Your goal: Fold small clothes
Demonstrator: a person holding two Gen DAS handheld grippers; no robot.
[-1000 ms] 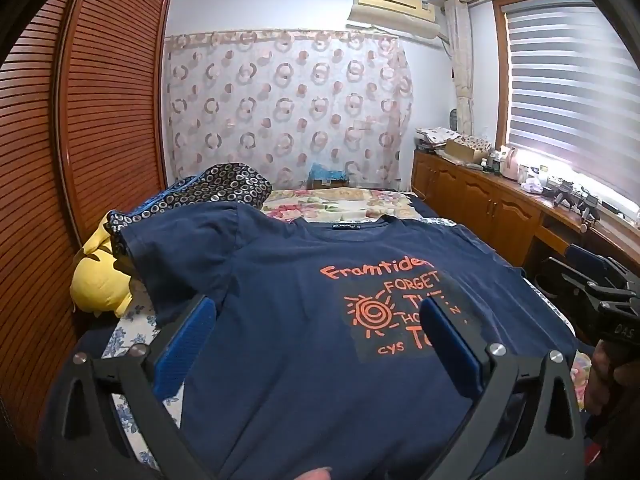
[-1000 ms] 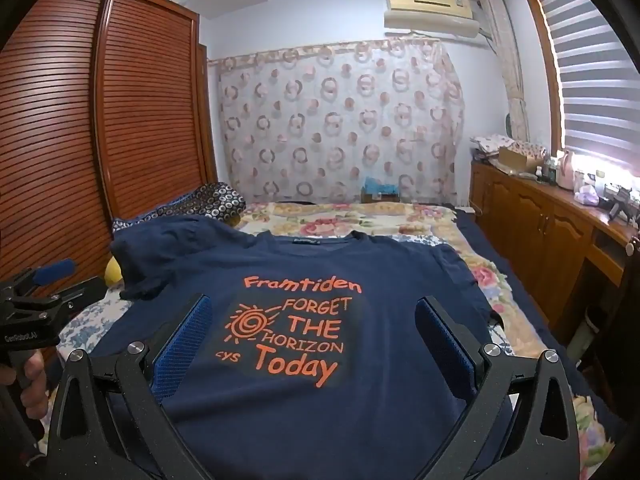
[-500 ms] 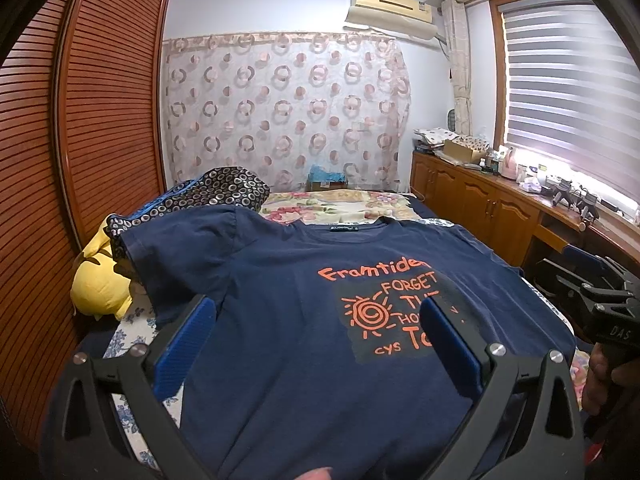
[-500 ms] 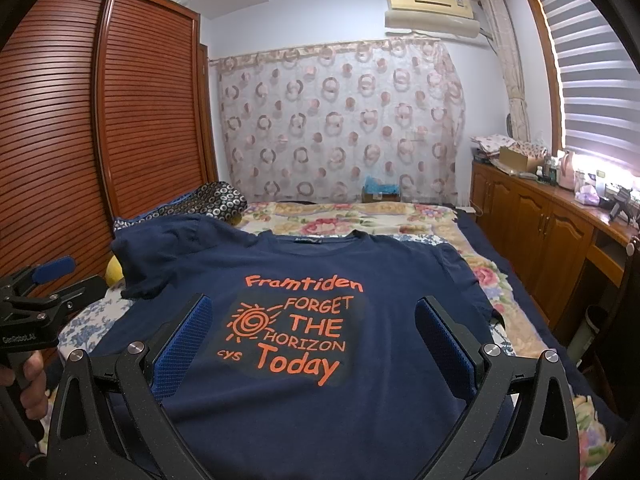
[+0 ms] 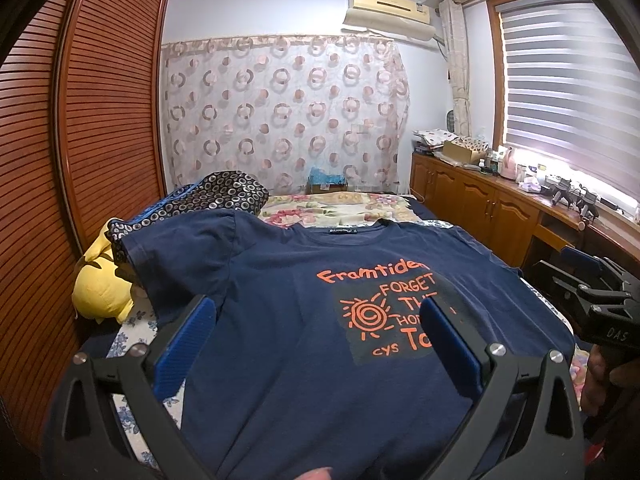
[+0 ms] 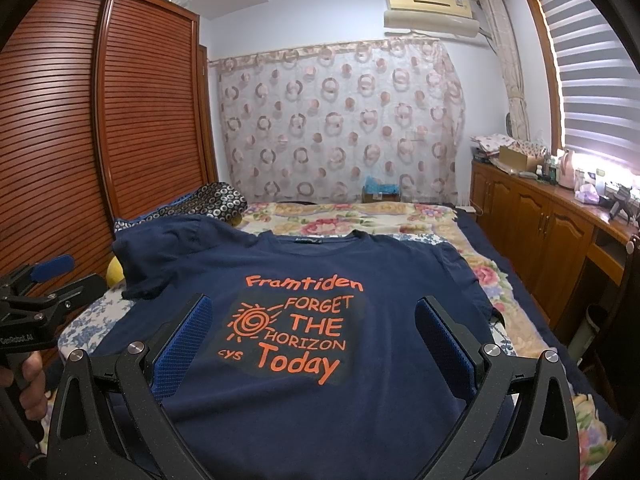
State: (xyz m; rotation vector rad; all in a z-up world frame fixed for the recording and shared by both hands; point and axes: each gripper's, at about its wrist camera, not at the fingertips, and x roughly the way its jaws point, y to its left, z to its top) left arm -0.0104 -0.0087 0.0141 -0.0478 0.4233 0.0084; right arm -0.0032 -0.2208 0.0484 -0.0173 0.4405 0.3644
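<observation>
Almost nothing has moved since before; both cameras only tipped a tiny bit. One bed (image 6: 440, 216) fills the middle of the frame. One dark blue T-shirt (image 6: 360, 400) lies flat on it, print up. It looks soft, light and floppy; pinch a sleeve or the bottom edge. The left hand-held gripper (image 5: 316, 340) and right hand-held gripper (image 6: 312, 336) are wide open, holding nothing.

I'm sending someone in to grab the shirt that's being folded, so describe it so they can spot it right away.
Look at the bed with the floral cover, beside the slatted wooden wardrobe. Spread flat across it, front up, lies a navy T-shirt. It alone carries orange print: a spiral sun and "Framtiden, Forget the Horizon Today".
</observation>
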